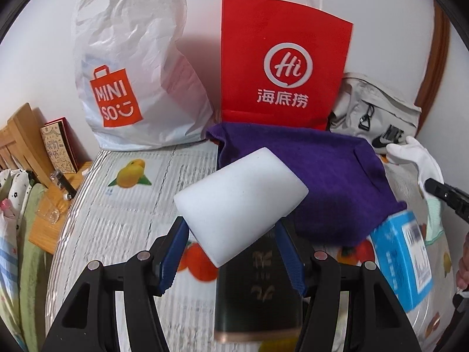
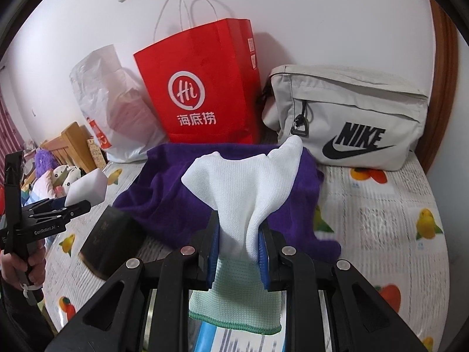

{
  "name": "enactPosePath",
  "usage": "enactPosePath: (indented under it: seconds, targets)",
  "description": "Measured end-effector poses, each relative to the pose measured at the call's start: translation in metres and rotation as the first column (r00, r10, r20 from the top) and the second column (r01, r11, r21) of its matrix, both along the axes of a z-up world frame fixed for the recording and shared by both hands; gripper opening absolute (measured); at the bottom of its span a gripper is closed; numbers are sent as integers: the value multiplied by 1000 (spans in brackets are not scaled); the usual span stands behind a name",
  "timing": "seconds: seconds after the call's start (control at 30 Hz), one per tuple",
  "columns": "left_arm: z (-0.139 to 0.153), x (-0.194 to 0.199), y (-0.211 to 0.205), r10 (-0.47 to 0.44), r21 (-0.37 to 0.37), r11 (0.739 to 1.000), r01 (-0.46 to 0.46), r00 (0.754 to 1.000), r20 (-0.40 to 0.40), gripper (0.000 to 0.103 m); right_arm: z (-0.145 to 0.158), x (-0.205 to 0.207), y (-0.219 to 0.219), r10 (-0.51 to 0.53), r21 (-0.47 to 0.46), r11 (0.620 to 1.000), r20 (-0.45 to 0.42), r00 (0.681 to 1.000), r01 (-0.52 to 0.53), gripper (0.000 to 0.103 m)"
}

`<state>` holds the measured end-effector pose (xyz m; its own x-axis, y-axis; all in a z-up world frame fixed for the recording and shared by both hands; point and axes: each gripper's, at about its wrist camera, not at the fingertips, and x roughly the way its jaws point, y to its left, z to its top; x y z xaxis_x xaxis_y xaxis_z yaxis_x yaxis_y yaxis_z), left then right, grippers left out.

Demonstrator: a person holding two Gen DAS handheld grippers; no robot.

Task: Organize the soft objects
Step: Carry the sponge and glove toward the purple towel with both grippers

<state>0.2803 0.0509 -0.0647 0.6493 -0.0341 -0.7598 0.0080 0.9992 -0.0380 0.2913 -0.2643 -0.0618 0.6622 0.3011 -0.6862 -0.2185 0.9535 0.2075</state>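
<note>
My left gripper (image 1: 231, 228) is shut on a white foam sponge block (image 1: 240, 202), held tilted above the table; the same sponge (image 2: 88, 189) shows at the left of the right wrist view. My right gripper (image 2: 239, 240) is shut on a white knit glove (image 2: 249, 182) with a pale green cuff, whose fingers stick up; the glove (image 1: 416, 158) also peeks in at the right of the left wrist view. A purple cloth (image 1: 328, 176) lies spread on the table beyond both grippers (image 2: 164, 193).
A red paper bag (image 1: 281, 58), a white Miniso plastic bag (image 1: 132, 67) and a grey Nike pouch (image 2: 351, 117) stand along the wall. A dark box (image 1: 261, 293) lies under the left gripper, a blue box (image 1: 401, 255) to its right. The table's left edge (image 1: 55, 252) drops off.
</note>
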Motion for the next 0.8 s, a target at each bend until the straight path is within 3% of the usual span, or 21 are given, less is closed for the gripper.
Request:
enactPosePath:
  seconds: [0.43,0.8]
  targets:
    - [-5,66,-6,-1,-17,1000,0,1000,-10,59,-26,72,13,25,-71,997,-44,999,-28,23]
    - [-31,107,-6,8,-35,999,-11,996,-91,59,-54,114,9,14,-111,993,-121,993,-27,23]
